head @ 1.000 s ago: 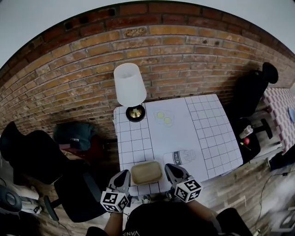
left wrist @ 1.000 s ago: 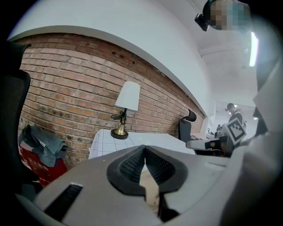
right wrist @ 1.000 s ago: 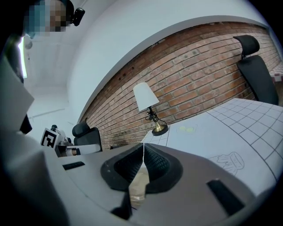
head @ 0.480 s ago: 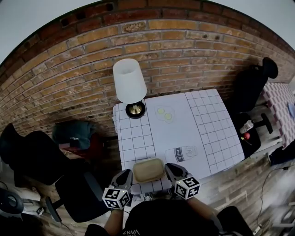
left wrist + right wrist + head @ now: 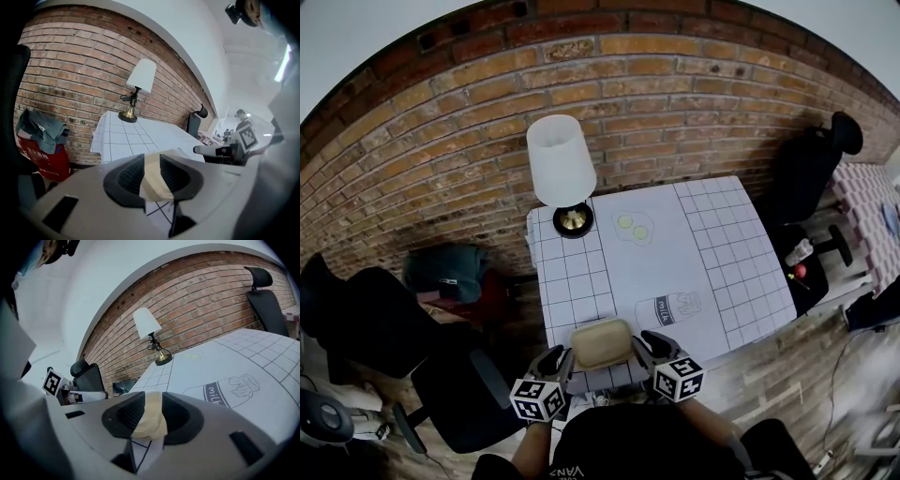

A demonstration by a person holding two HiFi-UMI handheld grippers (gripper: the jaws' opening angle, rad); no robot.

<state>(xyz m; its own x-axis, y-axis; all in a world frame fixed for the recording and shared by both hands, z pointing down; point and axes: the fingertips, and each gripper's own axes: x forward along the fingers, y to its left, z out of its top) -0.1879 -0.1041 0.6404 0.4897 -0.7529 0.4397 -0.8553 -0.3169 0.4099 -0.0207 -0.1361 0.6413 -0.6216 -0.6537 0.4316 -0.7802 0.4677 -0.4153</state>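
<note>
**Brick-walled room, checked table: one tray pinched from both sides**

On the left gripper (image 5: pixel 152 176) the jaws were closed on the pale rim of a wooden tray (image 5: pixel 601 343). The right gripper (image 5: pixel 149 417) bit the opposite rim in the same way. The tray lay between the two, over the near edge of the table (image 5: pixel 712 253). Whether it rested on the checked cloth or was clear of it could not be told.

Each pair of jaws gripped only a thin lip. The hold therefore probably called for both grippers to stay level with each other and to move at one pace. A twist or an outward pull could let a rim slip free.

Just ahead of the right gripper, a drawing of a milk bottle (image 5: pixel 667 308) was printed on the cloth, with the word "milk" on its label. Farther ahead was a drawing of two fried eggs (image 5: pixel 633 228), with no lettering. Well ahead of the left gripper, a white-shaded lamp (image 5: pixel 561 164) stood on the table's far corner, by the brick wall (image 5: pixel 675 103).

Off to the left gripper's left, a red bag (image 5: pixel 40 157) carried pale print too small to read. Behind both grippers, the person's dark shirt (image 5: pixel 609 450) showed the letters "VAN", cut off at the frame's edge.
</note>
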